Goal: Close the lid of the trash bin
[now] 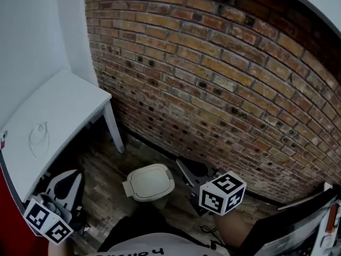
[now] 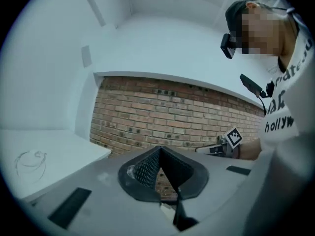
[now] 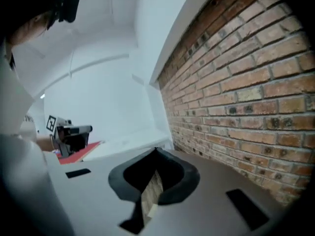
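Note:
A small cream trash bin (image 1: 149, 182) stands on the wood floor by the brick wall, and its lid lies flat on top. In the head view my left gripper (image 1: 78, 175) is low at the left, well apart from the bin, under the table's edge. My right gripper (image 1: 181, 166) hovers just right of the bin, not touching it. In the left gripper view the left gripper (image 2: 160, 149) is shut, tips together, and holds nothing. My right gripper (image 3: 156, 151) is shut too, and empty. Neither gripper view shows the bin.
A white table (image 1: 53, 119) with a slim leg (image 1: 115, 130) stands at the left. The brick wall (image 1: 224, 84) runs behind the bin. A grey flat object (image 1: 303, 223) lies at the lower right. The person's dark trouser leg (image 1: 144, 223) is just in front of the bin.

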A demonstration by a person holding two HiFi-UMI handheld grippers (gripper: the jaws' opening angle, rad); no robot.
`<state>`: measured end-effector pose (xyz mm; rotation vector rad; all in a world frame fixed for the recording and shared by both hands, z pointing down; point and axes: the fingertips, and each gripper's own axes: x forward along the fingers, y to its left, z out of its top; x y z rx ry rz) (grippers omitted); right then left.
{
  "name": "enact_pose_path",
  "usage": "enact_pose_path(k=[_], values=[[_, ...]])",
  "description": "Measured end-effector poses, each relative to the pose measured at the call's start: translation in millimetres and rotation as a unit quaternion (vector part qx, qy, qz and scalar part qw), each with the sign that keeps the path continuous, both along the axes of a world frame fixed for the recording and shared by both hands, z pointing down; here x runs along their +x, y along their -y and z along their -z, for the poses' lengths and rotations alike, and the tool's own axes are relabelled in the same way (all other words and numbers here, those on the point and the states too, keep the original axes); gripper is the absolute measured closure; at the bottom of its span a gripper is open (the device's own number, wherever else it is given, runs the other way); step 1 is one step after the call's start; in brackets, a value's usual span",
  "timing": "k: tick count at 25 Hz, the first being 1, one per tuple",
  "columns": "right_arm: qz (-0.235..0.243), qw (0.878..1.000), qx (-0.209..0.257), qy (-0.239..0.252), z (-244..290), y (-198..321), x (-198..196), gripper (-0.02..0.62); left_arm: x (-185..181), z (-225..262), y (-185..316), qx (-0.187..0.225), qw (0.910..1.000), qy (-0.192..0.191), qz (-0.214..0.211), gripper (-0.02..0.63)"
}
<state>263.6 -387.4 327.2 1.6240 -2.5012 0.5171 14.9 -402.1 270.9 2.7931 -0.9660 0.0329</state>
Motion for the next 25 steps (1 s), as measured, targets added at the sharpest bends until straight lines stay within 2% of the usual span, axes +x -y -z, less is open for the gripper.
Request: enact_pose_path(k=[4,6,8,13,16,20,25], values=[[-0.045,0.994,0.048,0.082,49.4,-29.3,-17.5,0.586,-4.5,24.0,-17.3,-0.038,0.9967,-0.061,-0.038,0.6],[-0.058,0.993,0.048,0.094,57.0,-44.4,-26.1,0.586,-11.6,28.5,-21.9,-0.078,0.9904,-0.102,-0.049,0.6],[-0.066,0.993,0.044,0.082,60.3,-59.2,-32.4,0.586,-22.4,34.0,-29.7,-0.101,0.9844,-0.132,-0.058,0.6],[-0.085,0.995,0.036,0.032,59.5,-83.4,-33.7,0.586,-48.3,26.5,-50.3,-0.087,0.9885,-0.114,-0.049,0.6],[-0.096,0.995,0.034,0.002,61.5,-93.8,-25.7,0.586,-44.7,23.0,-60.9,-0.092,0.9877,-0.111,-0.06,0.6],[-0.102,0.994,0.027,-0.009,65.7,-98.9,-20.3,0.586,-38.9,29.0,-67.0,-0.074,0.9907,-0.094,-0.065,0.6],[-0.1,0.994,0.033,-0.035,65.6,-95.3,-17.9,0.586,-32.7,27.3,-62.3,-0.069,0.9904,-0.1,-0.066,0.6]])
